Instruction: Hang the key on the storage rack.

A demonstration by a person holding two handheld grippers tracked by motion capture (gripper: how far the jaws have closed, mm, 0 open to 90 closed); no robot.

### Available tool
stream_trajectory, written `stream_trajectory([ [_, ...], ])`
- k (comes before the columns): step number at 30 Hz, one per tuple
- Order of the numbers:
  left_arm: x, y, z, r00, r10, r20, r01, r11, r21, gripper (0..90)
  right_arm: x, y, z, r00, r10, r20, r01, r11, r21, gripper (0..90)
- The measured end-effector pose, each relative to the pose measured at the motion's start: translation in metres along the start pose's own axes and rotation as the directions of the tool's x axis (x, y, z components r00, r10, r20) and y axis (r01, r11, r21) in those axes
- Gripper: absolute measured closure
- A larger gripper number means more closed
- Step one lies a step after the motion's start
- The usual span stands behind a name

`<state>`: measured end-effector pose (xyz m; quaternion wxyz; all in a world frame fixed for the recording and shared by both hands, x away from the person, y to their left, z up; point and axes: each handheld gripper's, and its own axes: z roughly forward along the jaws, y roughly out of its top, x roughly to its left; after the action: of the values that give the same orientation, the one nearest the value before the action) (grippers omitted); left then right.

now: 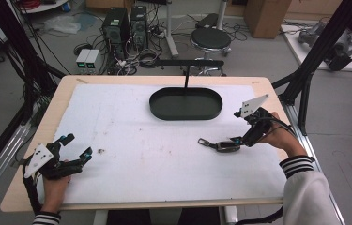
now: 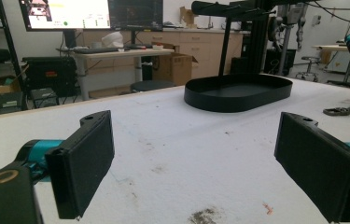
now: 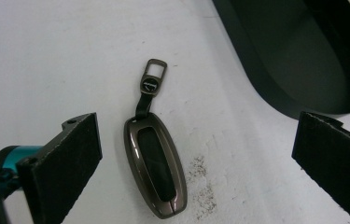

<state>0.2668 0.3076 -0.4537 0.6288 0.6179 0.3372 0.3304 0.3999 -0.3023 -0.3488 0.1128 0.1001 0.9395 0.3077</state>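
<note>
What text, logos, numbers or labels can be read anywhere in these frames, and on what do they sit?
No text reads clearly.
Key fob: a small round emblem on its strap clasp, too small to read.
Monitor in the left gripper view: coloured interface with text, too blurred to read.
Black tray, left gripper, right gripper: no markings visible.

My left gripper [image 1: 76, 147]: black, teal joints, grey three-cornered plate at 9 o'clock, black cable. My right gripper [image 1: 228, 142]: same. Sleeves [image 1: 296, 165]: white, black-striped cuffs.
</note>
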Motion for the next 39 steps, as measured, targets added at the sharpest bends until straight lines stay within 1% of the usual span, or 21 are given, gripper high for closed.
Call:
stream_trajectory([
  [2, 0.0, 0.0, 0.0, 1.0, 0.0, 0.0, 0.0, 1.0, 0.0, 12.4, 0.0, 0.001, 0.003, 0.9998, -0.004, -0.02, 0.004, 1.0, 0.015, 0.4],
  [3, 0.0, 0.0, 0.0, 1.0, 0.0, 0.0, 0.0, 1.0, 0.0, 12.4, -0.001, 0.001, 0.009, 0.9992, -0.022, -0.035, 0.023, 0.999, 0.039, 0.4],
  [6, 0.0, 0.0, 0.0, 1.0, -0.001, 0.0, 0.001, 1.0, 0.0, 12.4, -0.001, 0.002, 0.014, 0.9976, -0.045, -0.052, 0.05, 0.994, 0.098, 0.4],
  [8, 0.0, 0.0, 0.0, 1.0, 0.0, 0.0, 0.0, 1.0, 0.001, 12.4, -0.001, 0.003, 0.016, 0.9972, -0.049, -0.057, 0.055, 0.993, 0.102, 0.4],
  [9, 0.0, 0.0, 0.0, 1.0, -0.001, 0.0, 0.001, 1.0, 0.0, 12.4, 0.0, 0.003, 0.017, 0.9964, -0.045, -0.071, 0.053, 0.993, 0.106, 0.4],
  [10, 0.0, 0.0, 0.0, 1.0, 0.0, 0.0, 0.0, 1.0, 0.0, 12.4, 0.0, 0.003, 0.02, 0.9956, -0.054, -0.077, 0.063, 0.99, 0.125, 0.4],
  [13, 0.0, 0.0, 0.0, 1.0, 0.0, 0.0, 0.0, 1.0, 0.001, 12.4, -0.001, 0.001, 0.025, 0.9944, -0.054, -0.091, 0.067, 0.987, 0.144, 0.4],
  [16, 0.0, 0.0, 0.0, 1.0, -0.001, 0.001, 0.001, 1.0, 0.0, 12.4, 0.0, 0.001, 0.029, 0.9901, -0.078, -0.117, 0.095, 0.984, 0.148, 0.4],
  [17, 0.0, 0.0, 0.0, 1.0, -0.001, 0.001, 0.001, 1.0, 0.0, 12.4, 0.0, 0.001, 0.031, 0.9895, -0.085, -0.117, 0.103, 0.983, 0.153, 0.4],
  [18, 0.0, 0.0, 0.0, 1.0, -0.002, 0.001, 0.002, 1.0, 0.0, 12.4, -0.001, 0.001, 0.033, 0.9881, -0.093, -0.123, 0.112, 0.981, 0.159, 0.4],
  [19, 0.0, 0.0, 0.0, 1.0, -0.001, 0.001, 0.001, 1.0, 0.0, 12.4, 0.0, 0.001, 0.034, 0.9877, -0.085, -0.131, 0.108, 0.979, 0.175, 0.4],
  [22, 0.0, 0.0, 0.0, 1.0, -0.001, 0.001, 0.001, 1.0, 0.0, 12.4, 0.001, 0.001, 0.041, 0.9849, -0.093, -0.147, 0.122, 0.971, 0.207, 0.4],
  [27, 0.0, 0.0, 0.0, 1.0, 0.005, 0.0, -0.005, 1.0, 0.003, 12.4, 0.002, 0.001, 0.048, 0.9795, -0.104, -0.173, 0.141, 0.964, 0.224, 0.9],
  [28, 0.0, 0.0, 0.0, 1.0, 0.005, 0.001, -0.005, 1.0, 0.003, 12.4, 0.003, 0.002, 0.051, 0.9761, -0.116, -0.184, 0.159, 0.959, 0.236, 1.0],
  [29, 0.0, 0.0, 0.0, 1.0, 0.005, 0.001, -0.005, 1.0, 0.003, 12.4, 0.003, 0.001, 0.052, 0.9765, -0.116, -0.182, 0.159, 0.958, 0.24, 1.2],
  [31, 0.0, 0.0, 0.0, 1.0, 0.006, 0.0, -0.006, 1.0, 0.002, 12.4, 0.004, 0.002, 0.055, 0.9743, -0.124, -0.188, 0.171, 0.951, 0.259, 5.3],
  [33, 0.0, 0.0, 0.0, 1.0, 0.005, 0.0, -0.005, 1.0, 0.002, 12.4, 0.004, 0.002, 0.057, 0.9716, -0.138, -0.192, 0.187, 0.945, 0.267, 5.4],
  [34, 0.0, 0.0, 0.0, 1.0, 0.005, 0.0, -0.005, 1.0, 0.002, 12.4, 0.004, 0.002, 0.057, 0.9716, -0.138, -0.192, 0.187, 0.945, 0.267, 5.4],
  [35, 0.0, 0.0, 0.0, 1.0, 0.005, 0.0, -0.005, 1.0, 0.002, 12.4, 0.004, 0.001, 0.059, 0.972, -0.132, -0.194, 0.183, 0.943, 0.278, 5.4],
  [36, 0.0, 0.0, 0.0, 1.0, 0.005, 0.0, -0.005, 1.0, 0.002, 12.4, 0.004, 0.001, 0.06, 0.9716, -0.137, -0.193, 0.189, 0.94, 0.285, 5.5],
  [39, 0.0, 0.0, 0.0, 1.0, 0.003, 0.001, -0.003, 1.0, 0.002, 12.4, 0.004, 0.001, 0.061, 0.969, -0.141, -0.203, 0.197, 0.937, 0.289, 7.5],
])
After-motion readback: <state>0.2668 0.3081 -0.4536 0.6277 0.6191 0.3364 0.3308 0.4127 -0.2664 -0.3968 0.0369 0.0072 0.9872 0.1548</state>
